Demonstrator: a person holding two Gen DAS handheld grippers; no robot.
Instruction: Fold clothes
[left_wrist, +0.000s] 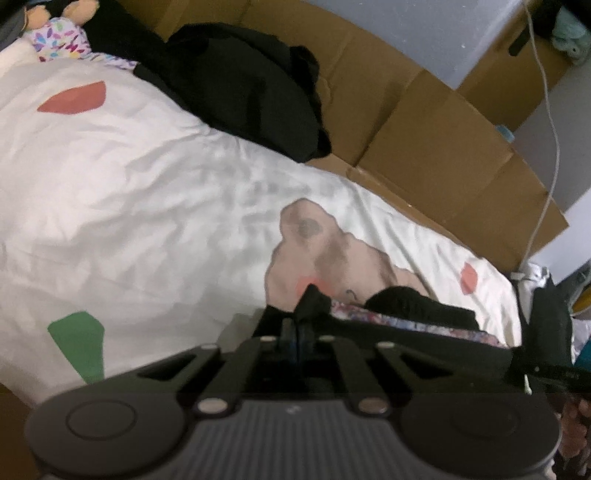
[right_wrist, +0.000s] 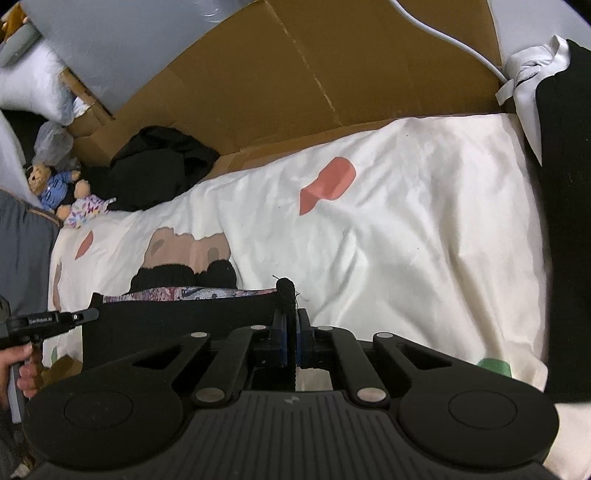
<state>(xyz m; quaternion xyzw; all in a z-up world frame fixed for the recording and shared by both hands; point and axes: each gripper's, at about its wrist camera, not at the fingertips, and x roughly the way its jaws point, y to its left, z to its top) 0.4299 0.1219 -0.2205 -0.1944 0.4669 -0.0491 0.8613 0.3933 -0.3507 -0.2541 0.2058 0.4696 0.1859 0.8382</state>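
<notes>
A black garment (left_wrist: 406, 325) with a patterned inner lining (right_wrist: 192, 294) hangs stretched between my two grippers above the white bed cover (left_wrist: 147, 206). My left gripper (left_wrist: 297, 325) is shut on one corner of it. My right gripper (right_wrist: 291, 321) is shut on the other corner, a black tuft poking out above the fingers. In the right wrist view the left gripper (right_wrist: 83, 315) shows at the far left edge of the garment. A second black garment (left_wrist: 251, 85) lies crumpled at the far side of the bed, and also shows in the right wrist view (right_wrist: 159, 166).
Flattened cardboard (left_wrist: 424, 140) lines the wall side of the bed. Stuffed toys (right_wrist: 55, 188) sit at the head end by a pillow (right_wrist: 29, 88). A white cable (left_wrist: 550, 122) hangs down the wall. A dark cloth (right_wrist: 565, 221) lies at the right edge.
</notes>
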